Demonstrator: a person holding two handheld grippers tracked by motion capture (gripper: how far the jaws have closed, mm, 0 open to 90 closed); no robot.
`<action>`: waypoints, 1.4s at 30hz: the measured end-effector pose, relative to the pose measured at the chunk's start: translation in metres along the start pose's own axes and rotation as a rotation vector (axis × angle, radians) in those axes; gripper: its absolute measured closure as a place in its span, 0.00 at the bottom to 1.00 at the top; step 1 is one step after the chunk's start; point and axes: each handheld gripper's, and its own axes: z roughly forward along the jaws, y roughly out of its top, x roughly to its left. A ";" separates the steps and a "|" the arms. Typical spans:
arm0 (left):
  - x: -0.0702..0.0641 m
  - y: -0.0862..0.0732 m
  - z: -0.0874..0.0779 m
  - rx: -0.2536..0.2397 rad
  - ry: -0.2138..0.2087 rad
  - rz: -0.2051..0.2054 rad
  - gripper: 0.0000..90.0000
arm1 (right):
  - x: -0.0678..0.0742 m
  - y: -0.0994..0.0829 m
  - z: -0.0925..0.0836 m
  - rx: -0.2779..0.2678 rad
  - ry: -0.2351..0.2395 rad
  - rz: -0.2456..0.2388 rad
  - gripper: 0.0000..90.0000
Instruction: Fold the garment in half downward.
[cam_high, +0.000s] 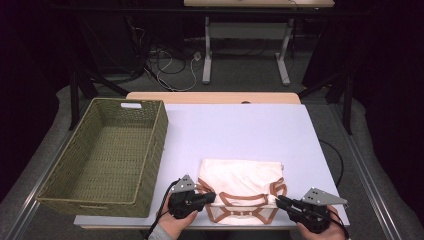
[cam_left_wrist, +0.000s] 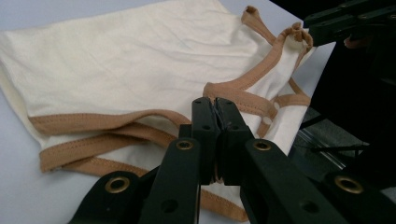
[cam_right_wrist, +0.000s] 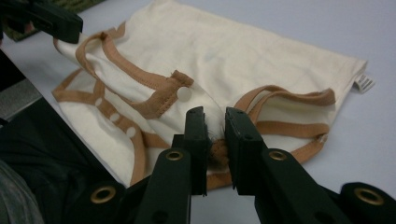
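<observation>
Cream garment (cam_high: 242, 187) flat, right of wicker basket (cam_high: 107, 152). Left gripper (cam_high: 212, 197) pinched shut on its trim, right gripper (cam_high: 279, 201) clamped narrow on opposite edge — thin bites, likely to slip if lifted unevenly.

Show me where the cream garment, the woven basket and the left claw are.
cream garment (cam_high: 240, 175), high view, plain cloth in its middle.
woven basket (cam_high: 155, 137), high view, its right wall.
left claw (cam_left_wrist: 217, 116), left claw view, between its closed tips.
</observation>
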 end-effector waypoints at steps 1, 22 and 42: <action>0.000 -0.001 0.001 0.001 0.003 0.001 0.97 | 0.000 -0.001 0.002 0.016 -0.002 -0.004 0.88; 0.004 0.005 -0.002 -0.035 0.050 0.001 0.56 | -0.005 -0.001 0.007 -0.037 0.003 0.054 0.68; 0.019 0.011 0.004 -0.048 0.136 0.008 0.45 | -0.016 0.018 0.049 0.073 0.032 -0.006 1.00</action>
